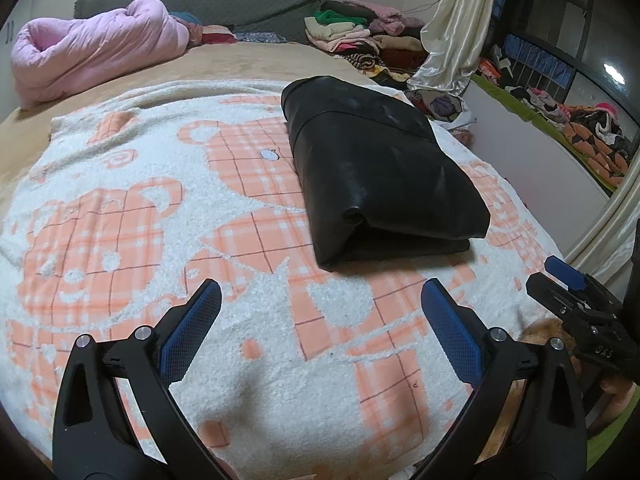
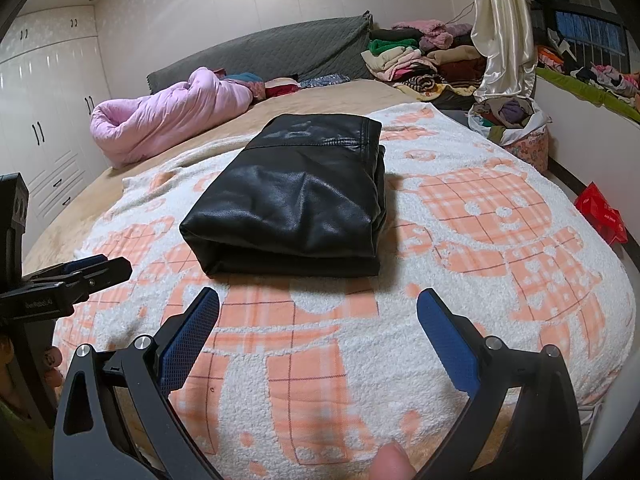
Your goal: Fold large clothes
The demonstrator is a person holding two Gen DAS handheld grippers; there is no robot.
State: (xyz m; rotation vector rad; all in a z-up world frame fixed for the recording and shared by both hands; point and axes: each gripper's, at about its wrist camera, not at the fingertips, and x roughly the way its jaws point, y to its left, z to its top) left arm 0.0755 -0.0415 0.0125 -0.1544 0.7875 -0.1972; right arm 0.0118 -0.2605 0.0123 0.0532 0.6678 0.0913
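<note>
On the white-and-orange bear-print fleece blanket (image 2: 460, 340) the folded black leather jacket (image 2: 292, 204) lies flat. My left gripper (image 1: 320, 304) and right gripper (image 2: 318, 308) hover near it, jaws spread, holding nothing.

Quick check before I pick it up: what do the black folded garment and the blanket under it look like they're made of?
The black folded garment looks like leather or faux leather: smooth, slightly glossy, with soft highlights, creases and a stitched seam band; I can't tell real from synthetic. The blanket looks like fluffy fleece or sherpa: nubbly, matte white pile with orange plaid bear shapes. Both grippers are open and empty.
</note>
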